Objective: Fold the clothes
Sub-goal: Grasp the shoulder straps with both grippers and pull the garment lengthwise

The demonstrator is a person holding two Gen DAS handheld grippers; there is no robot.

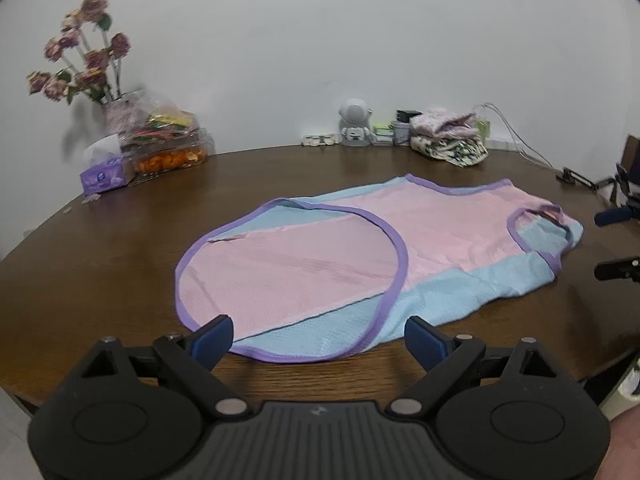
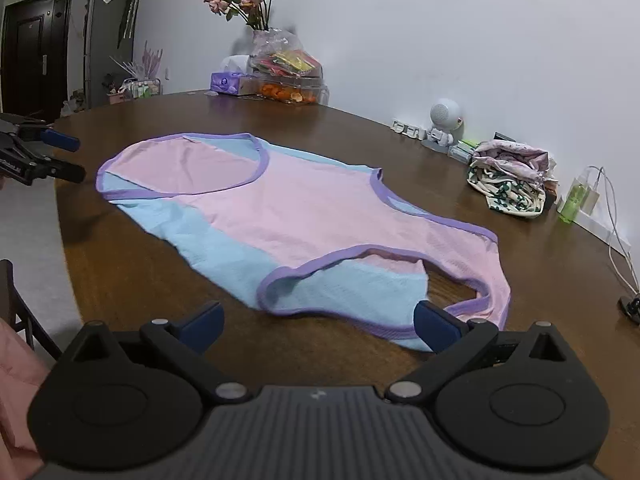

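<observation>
1. Left wrist view: garment [image 1: 360, 256] spread flat on table [image 1: 140, 240], pink and blue with purple trim, one end already folded over.
2. Risk, as a judgement: grabbing only the top layer near the purple hem could drag the whole piece and skew the fold; thin, slippery fabric likely to slide on polished wood.
3. Left gripper [image 1: 319, 335]: spread wide, holding nothing, pads just short of the near hem.
4. Right gripper [image 2: 319, 318]: fully spread, empty, hovering at the armhole end.

Pink-and-blue garment [image 1: 360, 248] with purple trim, brown table [image 1: 140, 240]
</observation>
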